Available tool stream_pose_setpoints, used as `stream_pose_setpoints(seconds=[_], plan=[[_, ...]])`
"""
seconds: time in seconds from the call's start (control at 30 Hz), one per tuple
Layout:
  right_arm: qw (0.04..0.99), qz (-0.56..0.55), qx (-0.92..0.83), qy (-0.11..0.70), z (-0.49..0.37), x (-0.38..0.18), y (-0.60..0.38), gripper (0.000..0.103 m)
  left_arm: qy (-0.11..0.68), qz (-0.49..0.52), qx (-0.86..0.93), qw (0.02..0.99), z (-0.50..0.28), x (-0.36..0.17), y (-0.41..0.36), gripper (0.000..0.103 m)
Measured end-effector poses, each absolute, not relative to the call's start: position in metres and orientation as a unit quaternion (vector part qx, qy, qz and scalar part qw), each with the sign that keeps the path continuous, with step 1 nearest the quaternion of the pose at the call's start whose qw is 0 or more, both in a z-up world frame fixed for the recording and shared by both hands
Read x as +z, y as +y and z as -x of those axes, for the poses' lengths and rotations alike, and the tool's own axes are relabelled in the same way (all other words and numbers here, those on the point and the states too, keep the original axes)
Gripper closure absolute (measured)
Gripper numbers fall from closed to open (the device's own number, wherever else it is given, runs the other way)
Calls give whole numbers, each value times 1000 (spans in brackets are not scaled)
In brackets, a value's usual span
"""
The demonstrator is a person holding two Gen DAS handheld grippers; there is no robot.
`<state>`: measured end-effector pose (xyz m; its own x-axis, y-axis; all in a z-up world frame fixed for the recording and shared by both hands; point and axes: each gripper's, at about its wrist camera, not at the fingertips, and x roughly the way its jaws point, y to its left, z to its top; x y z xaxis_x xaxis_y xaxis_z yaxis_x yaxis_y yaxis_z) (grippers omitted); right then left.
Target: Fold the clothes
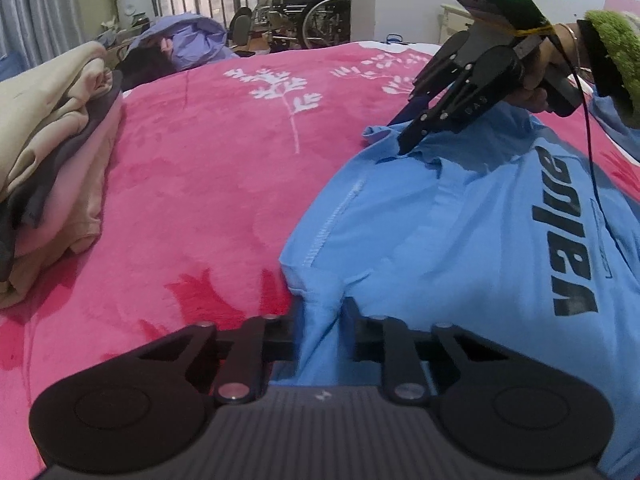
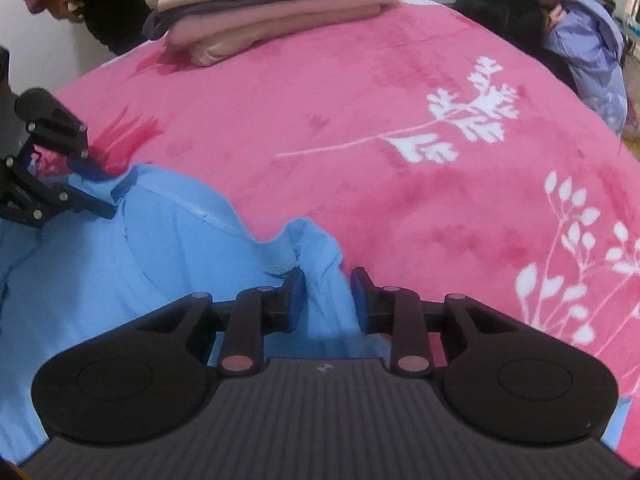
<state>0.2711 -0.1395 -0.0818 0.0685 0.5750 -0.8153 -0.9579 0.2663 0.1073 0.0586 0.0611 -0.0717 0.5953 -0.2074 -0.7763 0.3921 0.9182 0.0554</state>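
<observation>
A light blue T-shirt (image 1: 460, 240) with black lettering lies on a pink blanket (image 1: 200, 200). My left gripper (image 1: 321, 322) is shut on a fold of the shirt's near edge, with fabric bunched between its fingers. Farther along the same edge, my right gripper (image 1: 406, 140) pinches the shirt, held by a hand (image 1: 532, 88) in a green sleeve. In the right wrist view the right gripper (image 2: 327, 300) has blue cloth (image 2: 140, 260) between its blue pads, and the left gripper (image 2: 102, 190) grips the shirt at the far left.
A stack of folded beige, grey and pink clothes (image 1: 52, 152) (image 2: 272, 4) sits at the blanket's (image 2: 360, 120) edge. A purple jacket (image 1: 188, 40) (image 2: 592, 52) lies beyond it. A wheelchair (image 1: 312, 12) stands by the window bars.
</observation>
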Motion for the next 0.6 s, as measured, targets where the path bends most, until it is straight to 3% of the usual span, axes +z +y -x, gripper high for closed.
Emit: stream_pose_setpoints(seconds=[0.1, 0.6], plan=[[699, 252, 548, 383, -249, -74, -140, 98, 411, -125, -165, 888, -56, -72, 54, 97], [854, 121, 439, 252, -171, 14, -215, 99, 316, -67, -109, 940, -22, -15, 53, 98]])
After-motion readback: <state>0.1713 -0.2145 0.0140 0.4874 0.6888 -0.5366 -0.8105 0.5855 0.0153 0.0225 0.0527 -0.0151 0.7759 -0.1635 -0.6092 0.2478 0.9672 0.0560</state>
